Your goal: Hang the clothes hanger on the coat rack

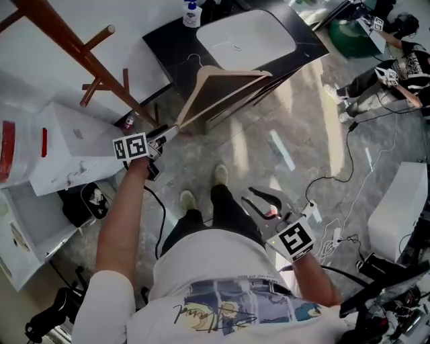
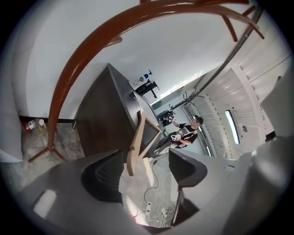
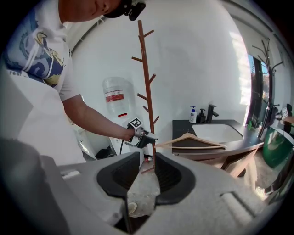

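A wooden clothes hanger lies across the dark vanity top, its metal hook toward the wall. Its near end sticks out past the counter edge. My left gripper is at that end with its jaws wide apart. In the left gripper view the hanger's tip stands between them beside the left pad, well clear of the right one. The red-brown coat rack rises just left of it. My right gripper hangs low over the floor, jaws a little apart with nothing between them.
A white basin and a soap bottle sit on the vanity. A white cabinet and a water jug stand left of the rack. Cables trail over the floor at right, where another person stands.
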`<act>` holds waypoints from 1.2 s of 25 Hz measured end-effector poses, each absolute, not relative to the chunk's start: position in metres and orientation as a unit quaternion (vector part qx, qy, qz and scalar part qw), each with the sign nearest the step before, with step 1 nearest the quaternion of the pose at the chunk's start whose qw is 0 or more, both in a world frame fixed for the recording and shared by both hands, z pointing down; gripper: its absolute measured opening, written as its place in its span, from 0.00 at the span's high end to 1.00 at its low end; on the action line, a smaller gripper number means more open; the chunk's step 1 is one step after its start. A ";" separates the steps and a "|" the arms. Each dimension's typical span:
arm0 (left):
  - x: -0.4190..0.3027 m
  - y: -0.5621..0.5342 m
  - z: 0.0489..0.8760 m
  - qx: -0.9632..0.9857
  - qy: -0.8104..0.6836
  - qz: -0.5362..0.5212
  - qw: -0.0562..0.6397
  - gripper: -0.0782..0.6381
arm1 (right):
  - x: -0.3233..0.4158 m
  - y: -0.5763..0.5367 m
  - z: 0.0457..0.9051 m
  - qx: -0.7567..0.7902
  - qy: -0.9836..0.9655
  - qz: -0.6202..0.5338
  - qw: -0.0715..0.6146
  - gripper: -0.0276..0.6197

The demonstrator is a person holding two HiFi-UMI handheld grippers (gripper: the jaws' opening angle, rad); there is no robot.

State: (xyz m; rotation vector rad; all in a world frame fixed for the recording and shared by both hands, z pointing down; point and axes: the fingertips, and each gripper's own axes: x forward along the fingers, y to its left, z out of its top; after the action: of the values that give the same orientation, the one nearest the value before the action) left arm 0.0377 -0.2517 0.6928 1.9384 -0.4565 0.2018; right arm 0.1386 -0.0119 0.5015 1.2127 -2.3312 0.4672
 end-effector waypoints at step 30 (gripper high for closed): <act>0.111 -0.273 0.695 0.752 -0.102 -0.098 0.643 0.83 | 0.205 -0.044 0.537 0.426 -0.833 0.230 0.268 0.80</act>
State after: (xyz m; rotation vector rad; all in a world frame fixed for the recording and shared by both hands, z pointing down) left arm 0.1109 -0.2730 0.6946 1.7133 -0.2334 -0.2242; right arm 0.2048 -0.0441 0.5366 1.1505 -2.2464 0.6213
